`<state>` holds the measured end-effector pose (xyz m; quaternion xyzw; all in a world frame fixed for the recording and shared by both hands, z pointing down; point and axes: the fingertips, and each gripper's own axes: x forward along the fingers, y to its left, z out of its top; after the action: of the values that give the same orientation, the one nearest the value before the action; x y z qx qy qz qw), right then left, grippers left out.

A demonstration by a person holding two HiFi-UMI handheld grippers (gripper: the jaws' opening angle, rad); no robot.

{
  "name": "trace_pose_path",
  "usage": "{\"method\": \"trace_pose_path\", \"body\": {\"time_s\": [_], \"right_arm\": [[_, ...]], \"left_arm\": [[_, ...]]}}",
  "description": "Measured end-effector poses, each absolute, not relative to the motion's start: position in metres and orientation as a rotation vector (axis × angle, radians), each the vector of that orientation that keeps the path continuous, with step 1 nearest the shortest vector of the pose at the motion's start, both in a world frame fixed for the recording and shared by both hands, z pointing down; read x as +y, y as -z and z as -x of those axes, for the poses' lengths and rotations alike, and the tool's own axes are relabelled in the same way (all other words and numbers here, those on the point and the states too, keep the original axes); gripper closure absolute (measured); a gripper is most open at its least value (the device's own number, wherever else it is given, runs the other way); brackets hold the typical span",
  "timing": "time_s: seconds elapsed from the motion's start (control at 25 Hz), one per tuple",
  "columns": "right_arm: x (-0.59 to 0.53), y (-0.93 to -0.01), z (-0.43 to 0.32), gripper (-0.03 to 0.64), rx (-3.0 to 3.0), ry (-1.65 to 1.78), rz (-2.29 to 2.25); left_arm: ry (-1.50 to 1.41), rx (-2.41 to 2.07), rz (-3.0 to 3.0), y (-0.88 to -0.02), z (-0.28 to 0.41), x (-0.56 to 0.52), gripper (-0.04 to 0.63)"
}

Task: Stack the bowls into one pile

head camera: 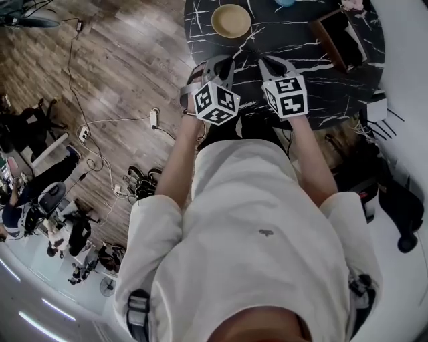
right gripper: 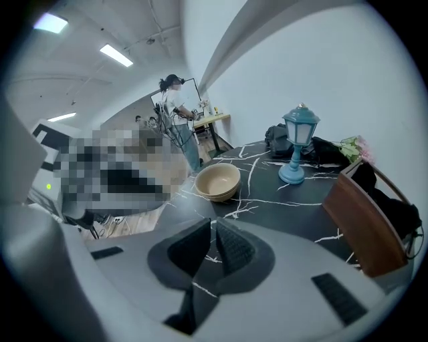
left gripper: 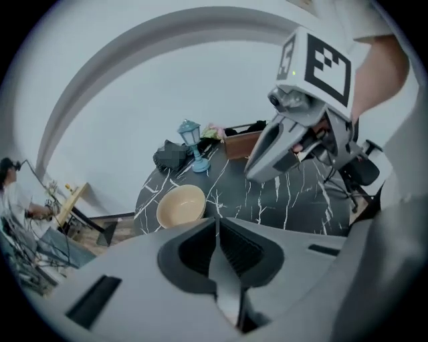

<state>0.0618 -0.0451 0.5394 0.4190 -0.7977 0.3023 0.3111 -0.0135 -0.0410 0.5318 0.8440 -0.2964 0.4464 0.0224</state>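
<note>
Bowls (head camera: 231, 21) of a cream colour sit toward the far side of the round black marble table (head camera: 301, 60) in the head view, well apart from both tools. The left gripper (head camera: 215, 63) and right gripper (head camera: 277, 61) hang side by side over the table's near edge, pointing toward the bowls, with nothing in either. A wooden box (head camera: 341, 37) lies off to the right.

From the left gripper view, the left gripper (left gripper: 217, 224) has its ribbed pads pressed together on nothing. The bowls (left gripper: 180, 206) stand beyond them, up and to the left, near the table's left rim. The right gripper (left gripper: 257, 175) hovers above the marble on the right, and a small blue lantern (left gripper: 190, 133) stands at the back.

From the right gripper view, the right gripper (right gripper: 212, 227) also has its pads all but meeting, with only table (right gripper: 281, 207) showing behind them. The bowls (right gripper: 217, 182) are straight ahead, and layered rims under the top one suggest they are already nested into one pile. The lantern (right gripper: 299, 143) and wooden box (right gripper: 364, 220) lie to the right.

The bowls look rigid, smooth and fairly light, likely ceramic or melamine, so they could chip or slide on the polished stone. The rim wall is the sensible place to pinch, one pad inside and one outside; the jaws would need to spread first.
</note>
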Motion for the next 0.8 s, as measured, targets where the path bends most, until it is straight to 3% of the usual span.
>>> {"method": "trace_pose_path", "body": {"time_s": [0.8], "right_arm": [[-0.009, -0.444, 0.002, 0.612, -2.244, -0.562, -1.226]], "left_arm": [[-0.982, -1.167, -2.711, -0.414, 0.078, -0.003, 0.578]]}}
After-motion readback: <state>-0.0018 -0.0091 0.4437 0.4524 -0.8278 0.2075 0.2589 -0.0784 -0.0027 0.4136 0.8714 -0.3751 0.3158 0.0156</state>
